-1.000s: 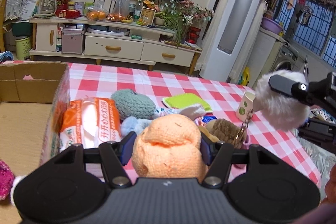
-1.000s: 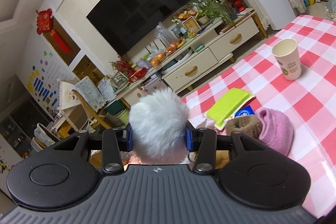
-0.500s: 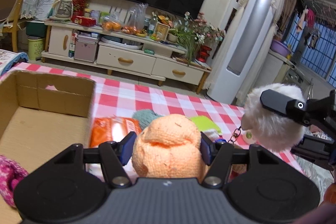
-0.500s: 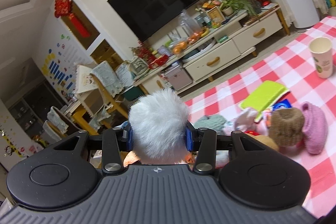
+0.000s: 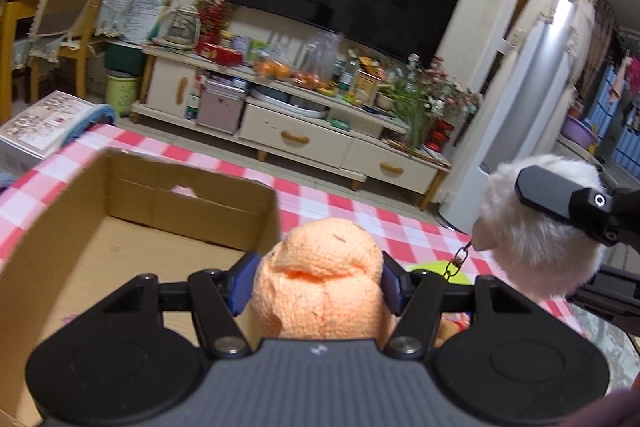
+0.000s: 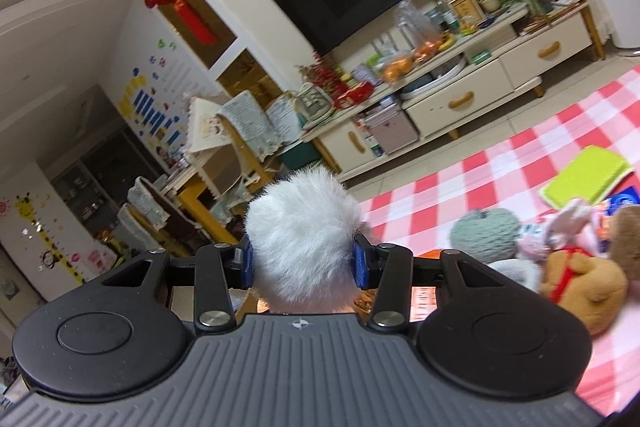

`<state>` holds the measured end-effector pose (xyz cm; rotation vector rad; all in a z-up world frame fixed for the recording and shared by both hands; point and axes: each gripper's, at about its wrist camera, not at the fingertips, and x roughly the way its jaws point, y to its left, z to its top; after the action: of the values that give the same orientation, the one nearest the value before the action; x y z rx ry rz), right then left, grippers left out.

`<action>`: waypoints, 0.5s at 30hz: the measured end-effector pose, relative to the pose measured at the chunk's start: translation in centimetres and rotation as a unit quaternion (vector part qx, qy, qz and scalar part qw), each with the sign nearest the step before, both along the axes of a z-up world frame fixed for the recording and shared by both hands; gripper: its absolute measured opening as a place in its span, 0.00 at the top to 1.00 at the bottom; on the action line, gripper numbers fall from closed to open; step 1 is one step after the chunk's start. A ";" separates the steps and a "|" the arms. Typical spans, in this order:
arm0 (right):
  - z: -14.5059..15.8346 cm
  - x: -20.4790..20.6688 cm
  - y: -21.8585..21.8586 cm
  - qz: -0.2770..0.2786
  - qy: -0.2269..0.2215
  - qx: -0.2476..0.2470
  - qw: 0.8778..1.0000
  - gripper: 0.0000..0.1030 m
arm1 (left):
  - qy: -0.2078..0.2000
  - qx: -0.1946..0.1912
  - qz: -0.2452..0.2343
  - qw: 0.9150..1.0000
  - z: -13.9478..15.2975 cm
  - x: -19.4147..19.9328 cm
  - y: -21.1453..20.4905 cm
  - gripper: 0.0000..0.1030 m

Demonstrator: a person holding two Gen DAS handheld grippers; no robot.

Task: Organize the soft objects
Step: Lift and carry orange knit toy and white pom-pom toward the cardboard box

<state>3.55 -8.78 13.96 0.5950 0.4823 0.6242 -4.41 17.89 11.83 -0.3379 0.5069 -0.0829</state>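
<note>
My left gripper [image 5: 318, 281] pinching orange knit toy [image 5: 320, 291] beside cardboard box [image 5: 192, 199] rim, now nearer than before, right gripper [image 6: 302, 259] clamping white pompom [image 6: 304, 231].

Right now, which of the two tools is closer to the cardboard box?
Left. The left tool, clamping the orange knitted toy, sits at the cardboard box near its right wall. The right tool, gripping the white fluffy ball, is farther right, away from it.
</note>
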 end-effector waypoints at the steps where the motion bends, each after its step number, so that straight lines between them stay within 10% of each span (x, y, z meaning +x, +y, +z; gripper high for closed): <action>1: -0.1 0.1 0.2 0.005 -0.001 0.000 1.000 0.46 | 0.000 0.002 0.008 1.000 0.1 0.0 0.5 0.40; 15: -1.5 1.4 3.6 0.086 0.022 -0.011 0.996 0.46 | 0.031 0.009 0.141 0.990 -0.9 2.2 8.4 0.40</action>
<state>4.90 -5.23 12.50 0.5497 0.5845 0.7691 -2.22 26.32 10.88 -0.3913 0.5162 0.2066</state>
